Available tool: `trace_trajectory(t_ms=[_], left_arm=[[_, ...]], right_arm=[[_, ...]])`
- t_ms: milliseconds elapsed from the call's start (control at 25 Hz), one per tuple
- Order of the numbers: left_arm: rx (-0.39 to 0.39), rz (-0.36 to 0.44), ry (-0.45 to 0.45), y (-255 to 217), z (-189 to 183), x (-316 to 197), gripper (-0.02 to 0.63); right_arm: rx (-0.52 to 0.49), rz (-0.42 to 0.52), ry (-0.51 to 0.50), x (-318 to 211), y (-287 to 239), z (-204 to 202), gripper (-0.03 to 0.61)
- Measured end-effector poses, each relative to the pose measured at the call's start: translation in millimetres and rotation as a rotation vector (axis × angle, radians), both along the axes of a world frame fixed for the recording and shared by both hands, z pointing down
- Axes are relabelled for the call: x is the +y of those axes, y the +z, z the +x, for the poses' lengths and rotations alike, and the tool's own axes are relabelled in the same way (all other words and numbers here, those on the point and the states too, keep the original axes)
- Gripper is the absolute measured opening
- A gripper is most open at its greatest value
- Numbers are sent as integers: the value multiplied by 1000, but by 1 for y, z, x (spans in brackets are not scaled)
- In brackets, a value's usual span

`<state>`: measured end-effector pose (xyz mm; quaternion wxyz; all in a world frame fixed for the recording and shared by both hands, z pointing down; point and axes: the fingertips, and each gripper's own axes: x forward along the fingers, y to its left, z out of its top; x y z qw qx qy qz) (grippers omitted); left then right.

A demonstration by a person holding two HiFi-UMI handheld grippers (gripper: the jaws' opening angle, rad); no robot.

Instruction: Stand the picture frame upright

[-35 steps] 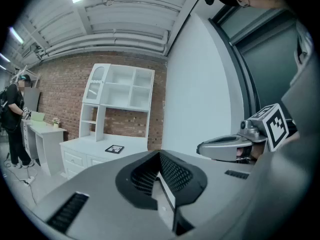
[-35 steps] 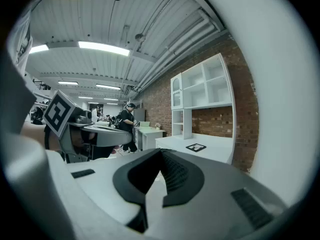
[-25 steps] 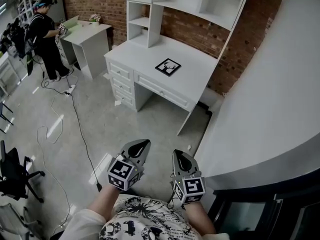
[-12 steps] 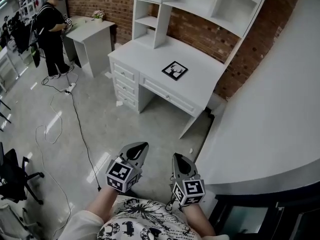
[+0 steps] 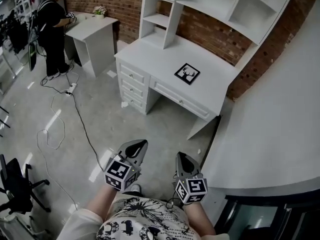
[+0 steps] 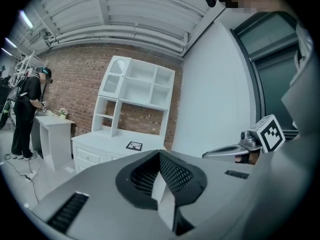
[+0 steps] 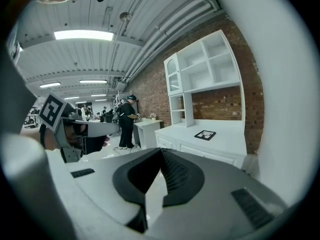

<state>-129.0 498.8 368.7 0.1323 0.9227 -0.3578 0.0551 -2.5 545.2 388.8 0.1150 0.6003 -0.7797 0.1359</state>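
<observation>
The left gripper (image 5: 142,145) is empty, jaws pressed together; the right gripper (image 5: 180,157) beside it is likewise closed on nothing. Both hang over the floor (image 5: 102,109), well apart from the white desk (image 5: 160,55), where the picture frame (image 5: 187,74) lies flat. The step appears to be the approach; next, the jaws must spread and reach a frame edge.

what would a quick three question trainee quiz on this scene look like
1. True or false: the picture frame lies flat on the white desk.
2. The left gripper and right gripper are: A open; B shut and empty; C shut on the frame.
3. Who stands at the small table in the far corner?
Key: 1 true. 2 B. 3 a person.
</observation>
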Motion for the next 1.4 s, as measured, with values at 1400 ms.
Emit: trace_trajectory(t_ms=[1400], left_arm=[[-23,-64,-181,29,114,-314,8]], right_arm=[[-54,-9,-151,-346,20,137,6]])
